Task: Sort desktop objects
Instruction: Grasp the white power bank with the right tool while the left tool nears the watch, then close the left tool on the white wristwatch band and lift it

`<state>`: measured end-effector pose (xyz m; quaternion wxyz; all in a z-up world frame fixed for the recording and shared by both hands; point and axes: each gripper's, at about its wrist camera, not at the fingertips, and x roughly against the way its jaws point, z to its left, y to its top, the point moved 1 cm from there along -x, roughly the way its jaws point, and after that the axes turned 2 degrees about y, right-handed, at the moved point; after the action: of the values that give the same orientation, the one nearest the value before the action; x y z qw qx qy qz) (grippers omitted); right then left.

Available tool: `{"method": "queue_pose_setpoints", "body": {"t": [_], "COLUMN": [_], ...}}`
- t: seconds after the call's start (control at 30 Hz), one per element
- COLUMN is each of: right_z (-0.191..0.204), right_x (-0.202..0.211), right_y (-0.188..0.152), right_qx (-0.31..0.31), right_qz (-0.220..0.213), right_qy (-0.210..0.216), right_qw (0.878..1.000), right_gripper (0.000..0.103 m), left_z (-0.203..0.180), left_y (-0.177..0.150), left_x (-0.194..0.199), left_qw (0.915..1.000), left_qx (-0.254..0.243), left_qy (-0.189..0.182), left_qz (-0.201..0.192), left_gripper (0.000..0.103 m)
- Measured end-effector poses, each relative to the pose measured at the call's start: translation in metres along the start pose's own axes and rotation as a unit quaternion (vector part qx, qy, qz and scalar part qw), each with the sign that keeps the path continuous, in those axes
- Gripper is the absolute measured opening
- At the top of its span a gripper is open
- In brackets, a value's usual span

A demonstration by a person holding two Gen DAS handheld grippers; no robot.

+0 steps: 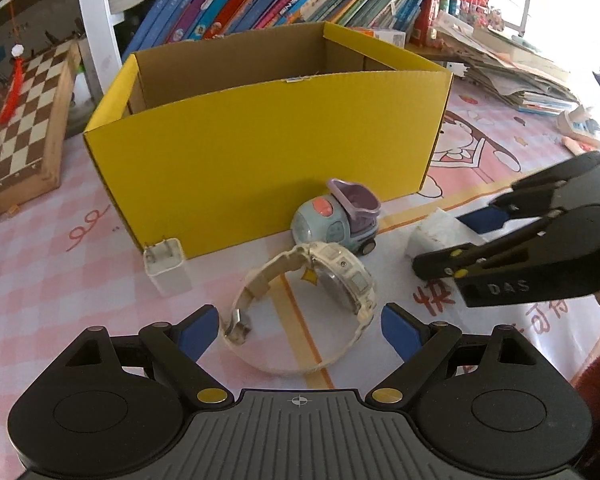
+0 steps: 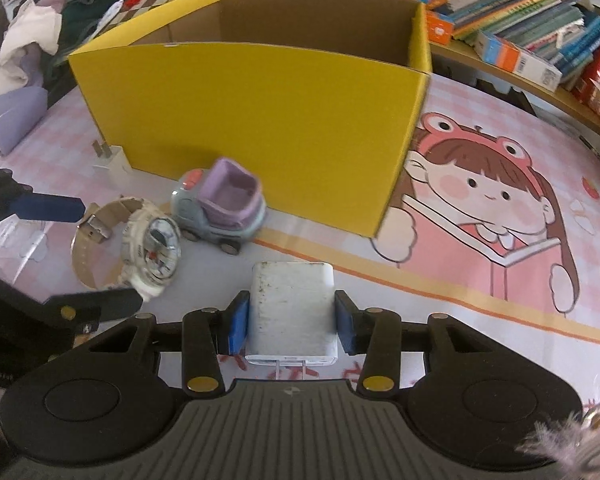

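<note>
Right gripper (image 2: pixel 292 322) pads clamp white charger (image 2: pixel 290 308) | left gripper (image 1: pixel 300 330) agape, straddling wristwatch (image 1: pixel 320 292) | both before yellow box (image 1: pixel 268 136), likely destination.

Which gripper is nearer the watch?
Left. The left gripper stands open around the watch; the right gripper is off to its side, closed on a white charger.

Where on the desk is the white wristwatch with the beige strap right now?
The white wristwatch lies on the pink tablecloth between the open left gripper's fingers, just in front of the pale-blue toy truck and the yellow cardboard box.
</note>
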<state>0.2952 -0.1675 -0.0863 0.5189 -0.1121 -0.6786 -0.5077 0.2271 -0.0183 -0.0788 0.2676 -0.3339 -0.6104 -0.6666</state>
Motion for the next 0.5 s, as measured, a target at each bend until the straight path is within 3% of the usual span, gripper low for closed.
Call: {"method": "queue_pose_setpoints", "body": {"t": [0.37,0.5], "right_z": [-0.014,-0.015], "right_x": [0.005,0.006], "right_y": [-0.008,-0.009], "right_qx": [-0.014,-0.016], "right_qz": [0.003,0.003], "right_qy": [-0.011,-0.012], "right_qw": [1.0,1.0], "right_gripper": [0.041,0.041], "left_z": [0.001,0.001], "left_y": [0.002,0.0], "left_x": [-0.018,-0.02], "left_qw": [0.9997,0.9996], "left_qx": [0.014,0.019], "left_qy": [0.01,0.006], "left_qz": [0.015,0.019], "left_gripper": [0.089,0.082]}}
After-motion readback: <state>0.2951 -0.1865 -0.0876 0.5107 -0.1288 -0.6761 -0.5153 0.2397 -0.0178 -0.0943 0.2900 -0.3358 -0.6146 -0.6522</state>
